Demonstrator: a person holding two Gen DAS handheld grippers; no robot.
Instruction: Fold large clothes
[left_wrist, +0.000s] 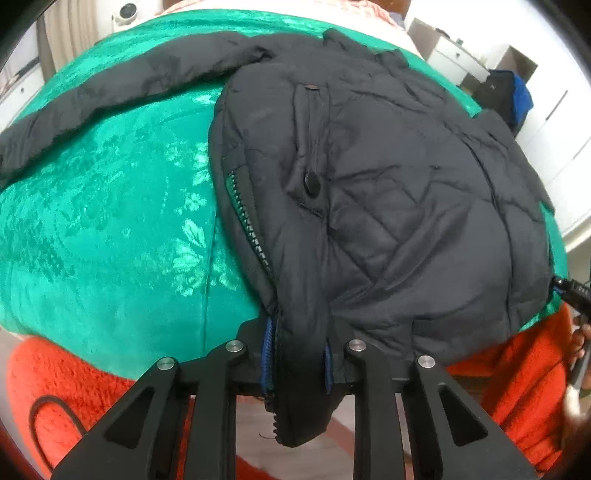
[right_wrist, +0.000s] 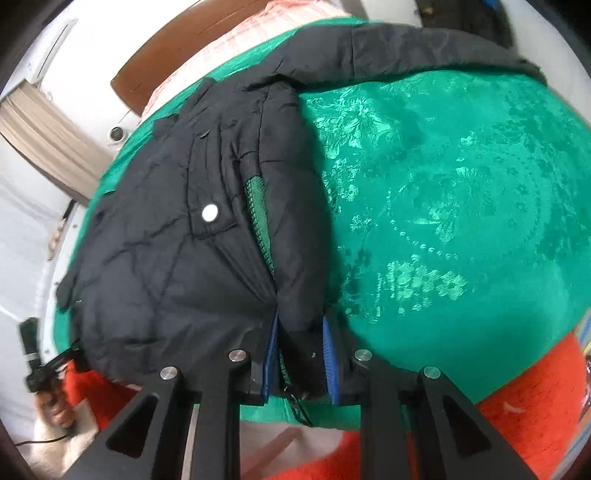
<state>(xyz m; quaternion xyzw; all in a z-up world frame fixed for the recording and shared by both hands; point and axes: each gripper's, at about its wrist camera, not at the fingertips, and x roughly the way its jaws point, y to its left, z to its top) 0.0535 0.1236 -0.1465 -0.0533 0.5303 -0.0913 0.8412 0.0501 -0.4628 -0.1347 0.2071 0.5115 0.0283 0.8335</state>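
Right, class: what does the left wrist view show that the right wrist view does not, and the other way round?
Only the left wrist view shows the white drawer unit at top right and a dark snap button on the jacket's placket. Only the right wrist view shows the brown headboard, the beige curtain and a bright white snap. Both show the black quilted jacket on the green bedspread, one sleeve stretched out, the orange blanket below, and jaws closed on the jacket's hem: left gripper, right gripper.
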